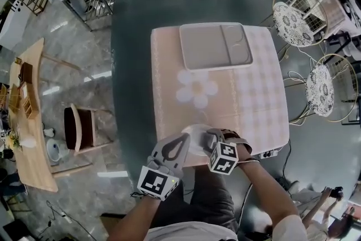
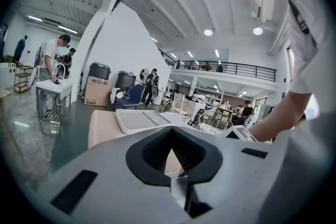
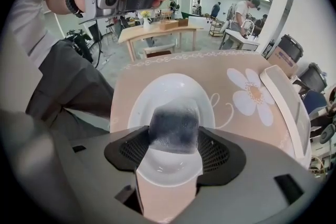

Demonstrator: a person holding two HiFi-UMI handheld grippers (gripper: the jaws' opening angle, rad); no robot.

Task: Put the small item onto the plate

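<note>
A white plate (image 1: 193, 134) sits at the near edge of the pink-clothed table (image 1: 169, 65). In the right gripper view, the small item (image 3: 174, 122), a dark cube in clear wrap, is clamped between the black pads (image 3: 216, 150) of my right gripper (image 3: 173, 134), which holds it just above the plate (image 3: 170, 89). From the head view my right gripper (image 1: 207, 136) covers the item. My left gripper (image 1: 179, 143) hovers at the plate's left rim, its jaw tips together with nothing between them; its own view shows the left gripper (image 2: 171, 135) aimed across the table.
A grey divided tray (image 1: 214, 45) lies at the table's far side, also seen as the tray (image 2: 137, 119) ahead. A white flower print (image 1: 196, 90) marks the cloth's middle. Metal chairs (image 1: 324, 87) stand to the right, and a wooden stool (image 1: 79, 127) to the left.
</note>
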